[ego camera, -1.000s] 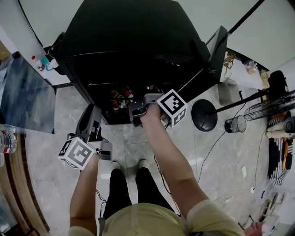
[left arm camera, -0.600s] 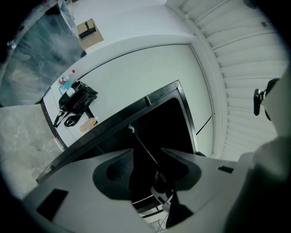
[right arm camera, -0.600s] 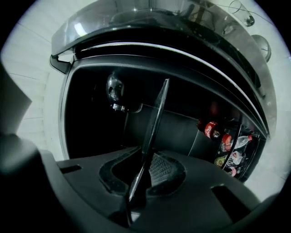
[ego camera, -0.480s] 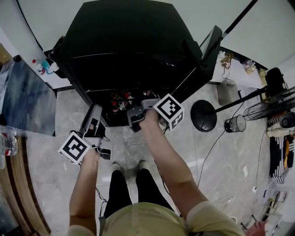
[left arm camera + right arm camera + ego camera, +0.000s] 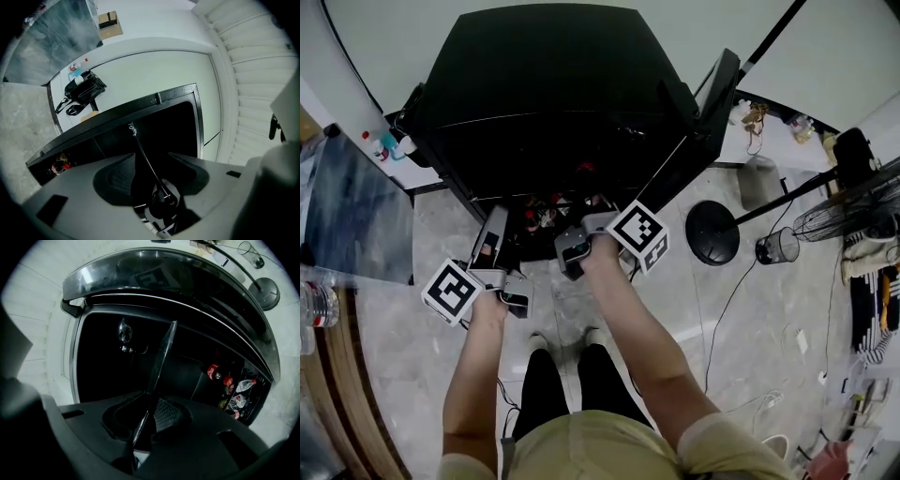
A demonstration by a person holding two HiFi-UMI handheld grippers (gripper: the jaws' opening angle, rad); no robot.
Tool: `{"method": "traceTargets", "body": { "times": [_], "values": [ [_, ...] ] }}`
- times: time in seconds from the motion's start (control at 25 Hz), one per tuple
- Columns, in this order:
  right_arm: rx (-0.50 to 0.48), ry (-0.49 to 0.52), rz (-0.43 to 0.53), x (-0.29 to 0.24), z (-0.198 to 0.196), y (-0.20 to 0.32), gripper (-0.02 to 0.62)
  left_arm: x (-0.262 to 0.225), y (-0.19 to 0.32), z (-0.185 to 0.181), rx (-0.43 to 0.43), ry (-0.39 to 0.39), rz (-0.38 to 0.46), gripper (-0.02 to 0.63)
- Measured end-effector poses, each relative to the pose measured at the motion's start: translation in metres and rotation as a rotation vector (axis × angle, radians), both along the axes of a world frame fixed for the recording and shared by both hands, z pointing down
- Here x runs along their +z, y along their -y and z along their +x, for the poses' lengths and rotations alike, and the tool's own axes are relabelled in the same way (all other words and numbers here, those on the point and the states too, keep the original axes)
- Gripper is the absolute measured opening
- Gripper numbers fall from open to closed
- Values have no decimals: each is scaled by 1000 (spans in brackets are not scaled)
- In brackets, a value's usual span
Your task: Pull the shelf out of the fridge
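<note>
The left gripper (image 5: pixel 154 164) has crept toward the open black fridge (image 5: pixel 553 84), jaws opening wide and empty, while the right gripper (image 5: pixel 150 411) pinches the edge of the thin glass shelf (image 5: pixel 162 352) inside it; next, the left likely grips too, then both pull level.

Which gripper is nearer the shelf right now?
Right. The right gripper clamps the shelf edge; the left gripper, fingers opening, faces the fridge, off the shelf.

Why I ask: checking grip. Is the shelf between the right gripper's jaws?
Yes, the right gripper clamps the thin edge of the shelf.
</note>
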State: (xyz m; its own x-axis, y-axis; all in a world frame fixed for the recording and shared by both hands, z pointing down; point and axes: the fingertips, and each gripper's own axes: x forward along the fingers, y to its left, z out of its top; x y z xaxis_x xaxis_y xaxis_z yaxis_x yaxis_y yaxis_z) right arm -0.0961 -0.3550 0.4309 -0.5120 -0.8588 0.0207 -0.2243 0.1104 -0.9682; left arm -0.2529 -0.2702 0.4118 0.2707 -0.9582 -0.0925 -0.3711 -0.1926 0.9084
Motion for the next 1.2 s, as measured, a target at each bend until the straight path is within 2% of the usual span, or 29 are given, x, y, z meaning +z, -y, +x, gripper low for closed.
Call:
{"method": "traceTargets", "body": {
  "times": [0.36, 0.6, 0.8, 0.96, 1.2],
  "values": [
    [-14, -18, 1, 0, 3, -17, 49, 6, 15, 2, -9, 6, -27, 200],
    [-20, -20, 6, 1, 7, -25, 49, 15, 26, 4, -15, -36, -47, 200],
    [-21, -25, 8, 0, 9, -29, 51, 20, 32, -1, -41, -18, -75, 199],
    [-25, -29, 13, 2, 11, -33, 51, 19, 38, -3, -49, -40, -53, 199],
    [-30, -52, 10, 5, 14, -41, 52, 15, 41, -2, -59, -3, -36, 193]
  ]
}}
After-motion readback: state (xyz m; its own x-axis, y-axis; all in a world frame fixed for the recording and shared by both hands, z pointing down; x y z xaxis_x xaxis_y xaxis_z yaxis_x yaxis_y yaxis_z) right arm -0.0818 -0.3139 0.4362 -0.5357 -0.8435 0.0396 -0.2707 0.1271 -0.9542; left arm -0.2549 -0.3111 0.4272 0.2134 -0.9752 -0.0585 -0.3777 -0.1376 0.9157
